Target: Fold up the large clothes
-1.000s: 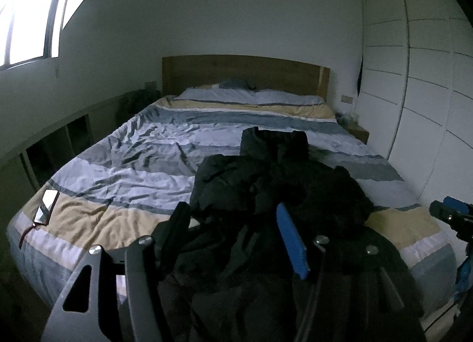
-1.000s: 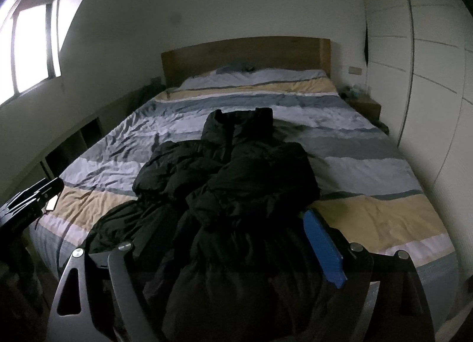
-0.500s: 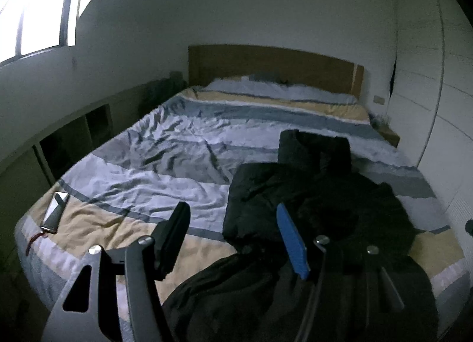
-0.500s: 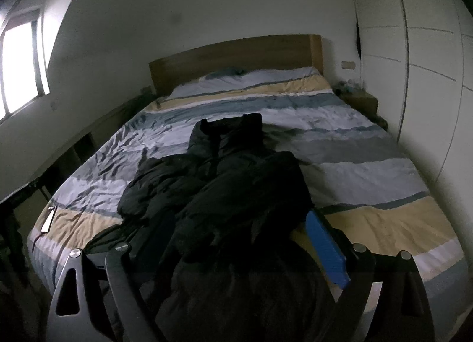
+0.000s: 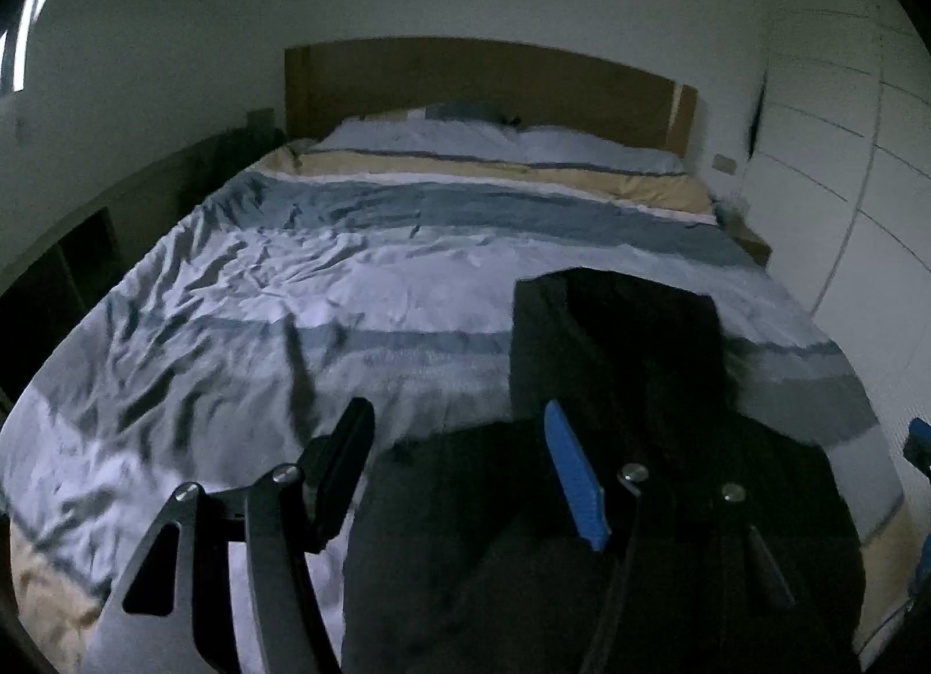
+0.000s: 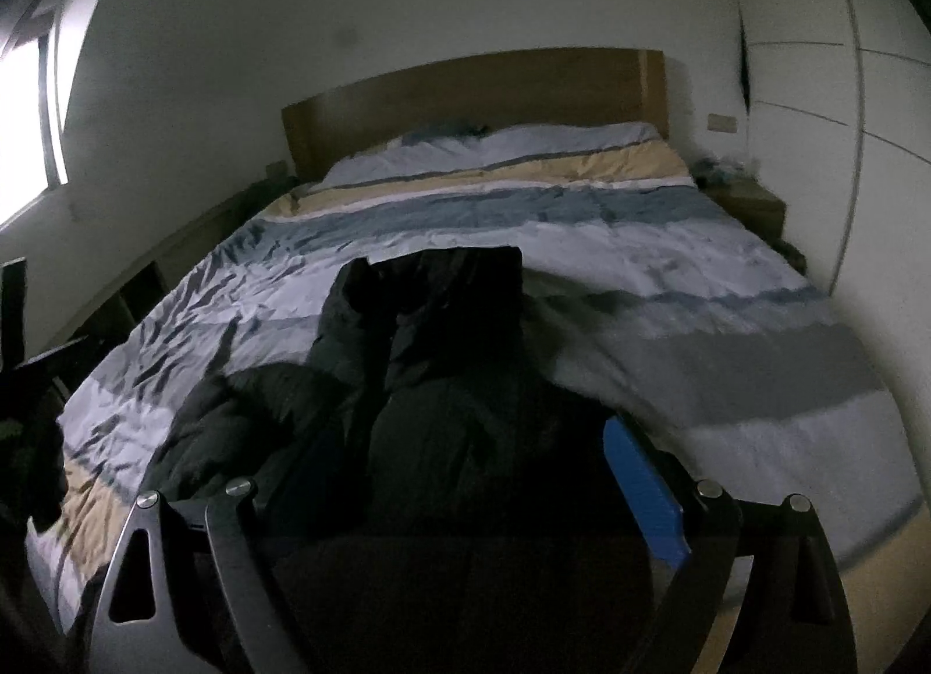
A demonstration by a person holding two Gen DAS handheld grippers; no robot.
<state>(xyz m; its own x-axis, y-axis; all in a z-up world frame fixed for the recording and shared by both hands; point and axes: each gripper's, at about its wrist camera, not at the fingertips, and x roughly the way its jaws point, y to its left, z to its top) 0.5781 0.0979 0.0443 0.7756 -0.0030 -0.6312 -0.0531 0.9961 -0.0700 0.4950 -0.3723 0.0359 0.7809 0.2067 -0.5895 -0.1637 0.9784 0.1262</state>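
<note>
Both grippers hover over the near end of the bed, jaws spread and holding nothing. Judging by the rumpled jacket lying unfolded there, folding is barely begun; next, left gripper and right gripper need an edge each.

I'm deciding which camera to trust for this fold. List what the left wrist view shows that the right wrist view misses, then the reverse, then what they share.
Only the left wrist view: the left gripper, open over the jacket's left edge, with bare duvet beside it.

Only the right wrist view: the right gripper, open over the jacket's middle, the bright window, and the puffy sleeve spread to the left.

Both: the black jacket collar-first toward the wooden headboard, the striped duvet, and the white wardrobe.
</note>
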